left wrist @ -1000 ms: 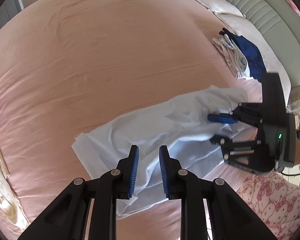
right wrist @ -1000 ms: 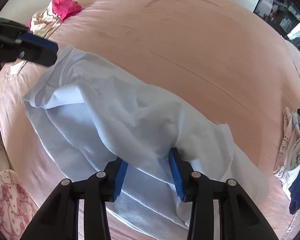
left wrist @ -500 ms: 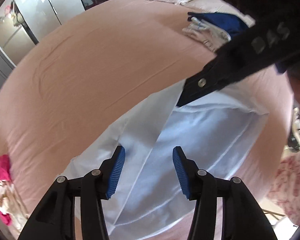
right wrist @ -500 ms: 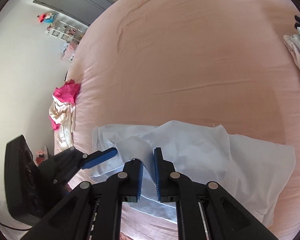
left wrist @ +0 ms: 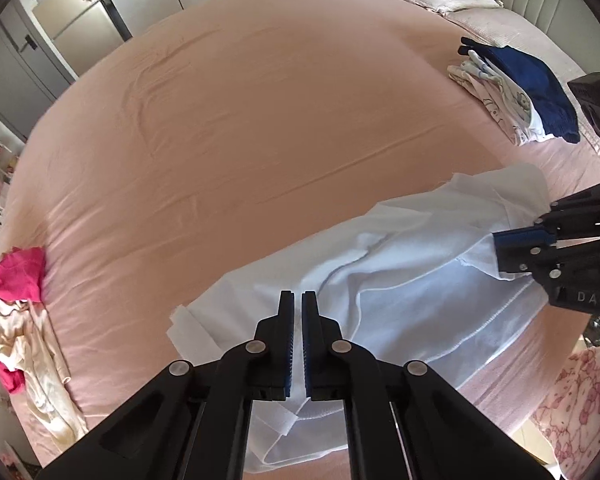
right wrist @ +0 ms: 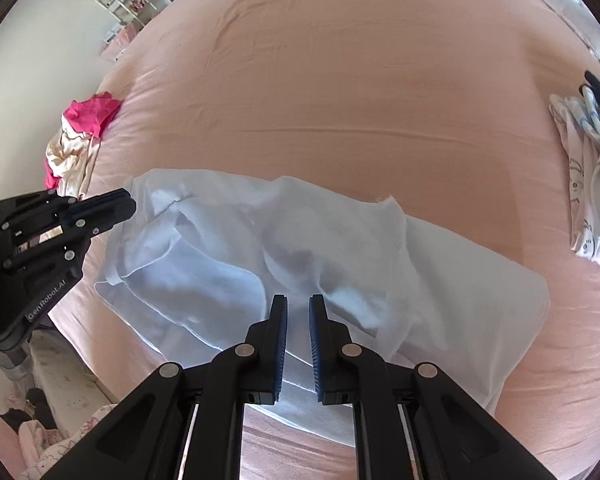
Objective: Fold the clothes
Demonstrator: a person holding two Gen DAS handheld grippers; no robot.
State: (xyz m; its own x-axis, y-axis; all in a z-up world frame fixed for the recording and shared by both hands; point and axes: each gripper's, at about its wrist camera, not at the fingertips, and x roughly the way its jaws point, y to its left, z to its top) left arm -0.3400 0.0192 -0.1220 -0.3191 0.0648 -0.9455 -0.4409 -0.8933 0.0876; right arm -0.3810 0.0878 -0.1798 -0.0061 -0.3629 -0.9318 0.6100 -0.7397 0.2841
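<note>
both views are lit by soft, even daylight, and the pink bed (left wrist: 260,128) is rendered bright and warm. the pale blue cloth (right wrist: 284,248) is nearly washed out where light falls on it, with faint grey shadows kept in its creases. strong fisheye bending is seen: the bed is bulged into a dome, and the corners are cut off by a black rim. focus is held sharp at centre and softened towards the edges.

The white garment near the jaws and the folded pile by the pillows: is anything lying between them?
Nothing. In the left wrist view, only bare pink bedsheet separates the white garment from the folded pile.
</note>
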